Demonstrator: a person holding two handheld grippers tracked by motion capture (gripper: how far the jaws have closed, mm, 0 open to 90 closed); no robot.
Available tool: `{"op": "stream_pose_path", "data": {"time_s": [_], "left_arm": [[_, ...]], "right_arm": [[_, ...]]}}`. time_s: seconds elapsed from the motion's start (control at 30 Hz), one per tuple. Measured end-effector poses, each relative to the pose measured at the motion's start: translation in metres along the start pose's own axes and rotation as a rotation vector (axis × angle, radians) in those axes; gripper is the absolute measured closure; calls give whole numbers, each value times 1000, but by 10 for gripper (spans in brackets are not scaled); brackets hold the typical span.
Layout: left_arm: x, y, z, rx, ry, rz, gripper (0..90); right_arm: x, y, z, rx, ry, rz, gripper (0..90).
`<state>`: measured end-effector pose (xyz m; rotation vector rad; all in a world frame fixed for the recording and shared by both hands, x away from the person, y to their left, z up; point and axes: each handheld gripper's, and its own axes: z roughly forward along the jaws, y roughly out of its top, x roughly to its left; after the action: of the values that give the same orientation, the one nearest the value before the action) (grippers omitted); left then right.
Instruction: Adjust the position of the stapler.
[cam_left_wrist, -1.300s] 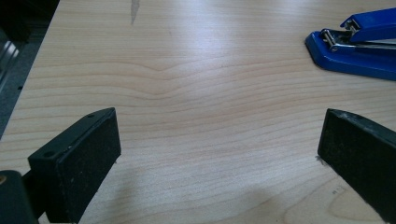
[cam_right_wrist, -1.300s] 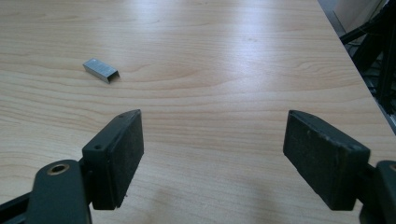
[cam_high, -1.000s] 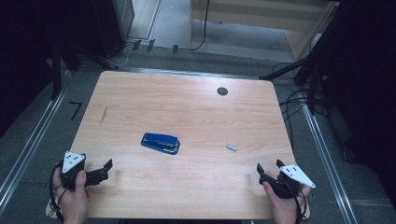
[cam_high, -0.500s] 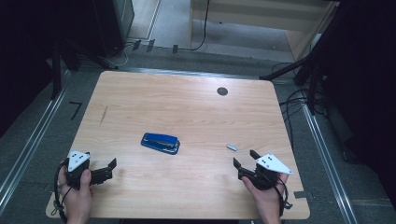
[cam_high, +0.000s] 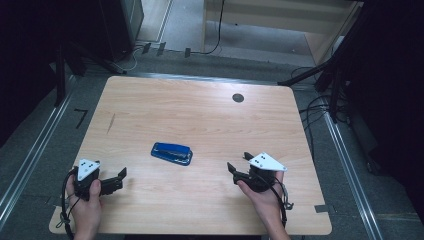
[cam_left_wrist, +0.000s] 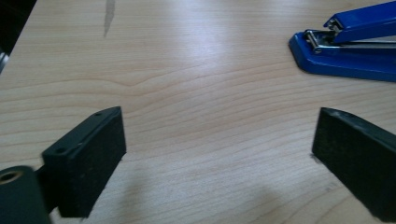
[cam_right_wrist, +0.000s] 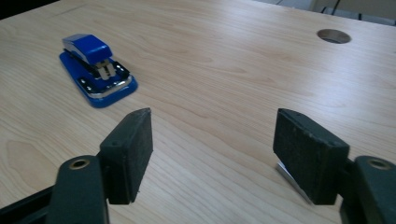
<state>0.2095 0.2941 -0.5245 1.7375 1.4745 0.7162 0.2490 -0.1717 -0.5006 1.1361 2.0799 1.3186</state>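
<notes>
Here, a blue stapler (cam_high: 172, 153) lies flat near the middle of the wooden worktop (cam_high: 200, 115). The left gripper (cam_high: 119, 178) rests at the near left edge, jaws spread and empty. The right gripper (cam_high: 239, 164) sits just right of the stapler; its jaws, empty, have just been closing a little. A small metal strip (cam_right_wrist: 292, 179) lies beside its right jaw. A good grasp likely needs both jaws squarely astride the stapler's long sides.

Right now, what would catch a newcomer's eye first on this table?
The bright blue stapler near the middle of the pale wooden table. Then the two hand-held tools: the left tool near the front left corner, the right tool right of the stapler, both open-jawed.
</notes>
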Motion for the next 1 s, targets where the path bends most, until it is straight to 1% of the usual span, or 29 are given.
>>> {"op": "stream_pose_path", "data": {"time_s": [0.07,0.1,0.2,0.23,0.27,0.3,0.33,0.37,0.4,0.47,0.6,0.67,0.8,0.97,1.0], "left_arm": [[-1,0,0,-3,8,3,58],[-1,0,0,-3,8,3,59],[-1,0,0,-3,3,10,59],[-1,0,0,-3,3,10,59],[-1,0,0,-3,2,9,59],[-1,0,0,-4,1,9,59],[-1,0,0,-7,-1,9,59],[-1,0,0,-7,-1,9,59],[-1,0,-1,-7,0,9,59],[-1,0,0,-7,-1,8,62],[-1,0,0,-3,1,9,62],[-2,0,0,-4,4,17,62],[-2,0,-1,-5,-1,22,62],[-1,0,-1,-6,-6,18,62],[-2,0,0,-6,-7,23,62]], "right_arm": [[4,4,4,-1,13,-8,310],[4,4,4,-1,13,-8,310],[11,10,15,6,37,-17,314],[11,10,15,6,37,-17,314],[13,12,17,9,44,-16,318],[15,15,22,9,62,-16,321],[16,16,25,7,68,-25,324],[16,16,25,7,68,-25,324],[19,19,29,4,79,-25,335],[21,22,33,15,85,-32,336],[25,27,38,17,95,-42,337],[27,30,41,11,102,-50,343],[30,32,46,15,114,-56,342],[34,35,51,14,130,-63,346],[36,37,54,19,139,-77,346]]}}
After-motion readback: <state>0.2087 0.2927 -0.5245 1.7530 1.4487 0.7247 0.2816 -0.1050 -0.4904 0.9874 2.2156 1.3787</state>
